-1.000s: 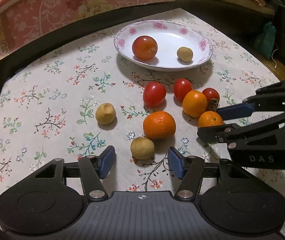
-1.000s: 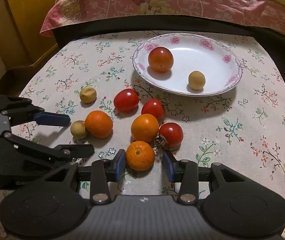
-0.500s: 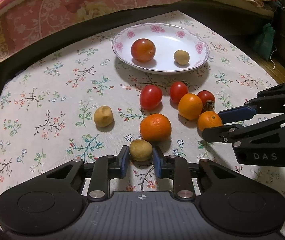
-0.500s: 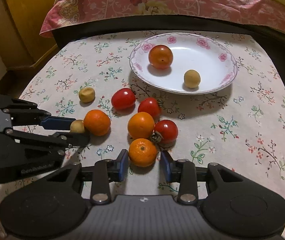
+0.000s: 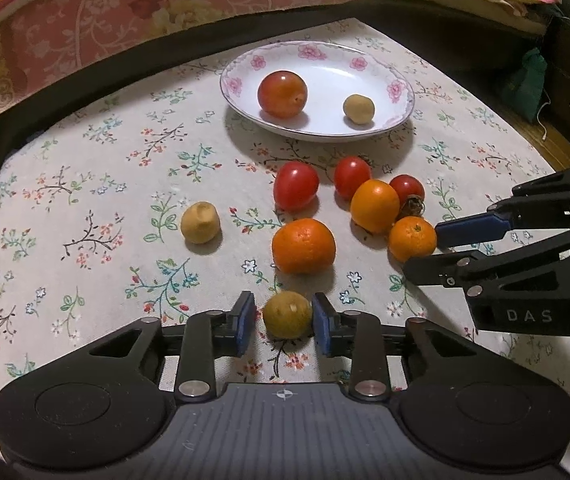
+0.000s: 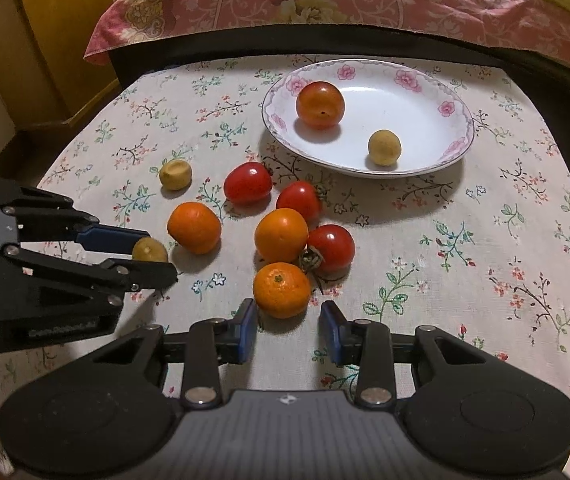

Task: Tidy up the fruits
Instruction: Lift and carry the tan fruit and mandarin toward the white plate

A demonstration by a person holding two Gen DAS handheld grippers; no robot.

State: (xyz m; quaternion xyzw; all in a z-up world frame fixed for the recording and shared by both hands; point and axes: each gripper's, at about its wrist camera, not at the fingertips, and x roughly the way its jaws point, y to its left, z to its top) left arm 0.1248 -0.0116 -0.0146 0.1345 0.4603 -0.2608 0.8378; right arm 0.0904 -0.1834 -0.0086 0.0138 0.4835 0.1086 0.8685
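Three small tan round fruits, three oranges and four red tomatoes show. One dull, dimpled tan fruit (image 5: 287, 314) sits on the floral tablecloth (image 5: 85, 208) between the left gripper's (image 5: 285, 322) blue pads, a sliver of gap each side. The right gripper (image 6: 289, 330) gapes behind a small orange (image 6: 282, 290). The pink-flowered white plate (image 5: 399, 92) holds two.

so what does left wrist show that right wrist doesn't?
Only the left wrist view: the left gripper from behind, its blue pads flanking the small tan fruit, with a slight gap on the left side, plus a green bag at far right. Only the right wrist view: the right gripper open just short of the small orange, and a yellow cabinet. Both: the plate holding a tomato and a tan fruit.
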